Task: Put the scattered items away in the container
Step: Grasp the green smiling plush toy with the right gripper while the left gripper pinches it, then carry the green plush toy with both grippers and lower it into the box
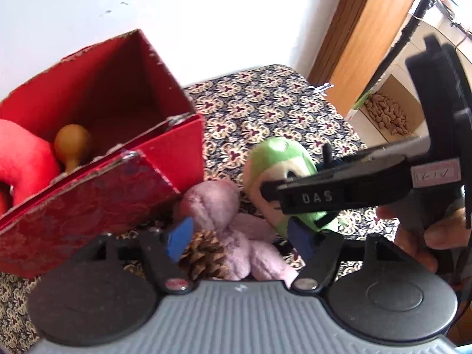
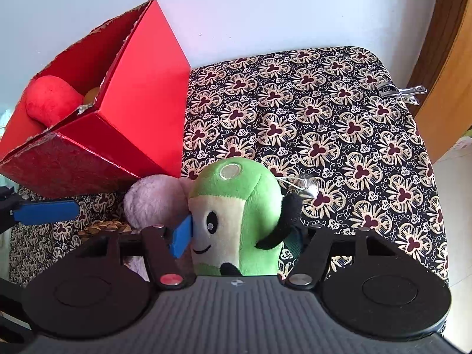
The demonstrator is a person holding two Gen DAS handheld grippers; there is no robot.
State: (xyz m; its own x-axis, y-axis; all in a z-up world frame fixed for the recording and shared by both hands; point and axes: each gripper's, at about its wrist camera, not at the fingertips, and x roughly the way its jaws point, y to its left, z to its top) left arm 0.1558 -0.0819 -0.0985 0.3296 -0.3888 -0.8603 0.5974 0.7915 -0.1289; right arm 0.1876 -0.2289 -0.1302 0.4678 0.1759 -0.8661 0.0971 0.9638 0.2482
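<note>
Surface: a table under a dark floral cloth [image 2: 339,124].

Container: a red cardboard box [image 2: 141,94] stands at ten o'clock in both views, its flaps up. Inside it lie a red plush piece [image 1: 20,159] and a tan gourd-shaped object [image 1: 72,144].

Items outside the box: a green plush toy [image 2: 236,206] with a cream face stands upright on the cloth, just at four o'clock of the box corner. A pink plush toy [image 1: 236,236] lies beside it, touching the box's lower flap. A pine cone [image 1: 203,253] rests against the pink toy, at its seven o'clock in the left wrist view.

Right gripper [image 2: 239,236]: jaws stand apart around the green toy. The left blue pad [image 2: 181,237] sits at the toy's cheek; the far pad is hidden behind the toy's black arm. Whether the pads press cannot be told. A hand [image 1: 424,236] holds this tool at three o'clock in the left wrist view.

Left gripper [image 1: 239,239]: released, jaws apart over the pink toy and pine cone, with no pad seen pressing on either.
</note>
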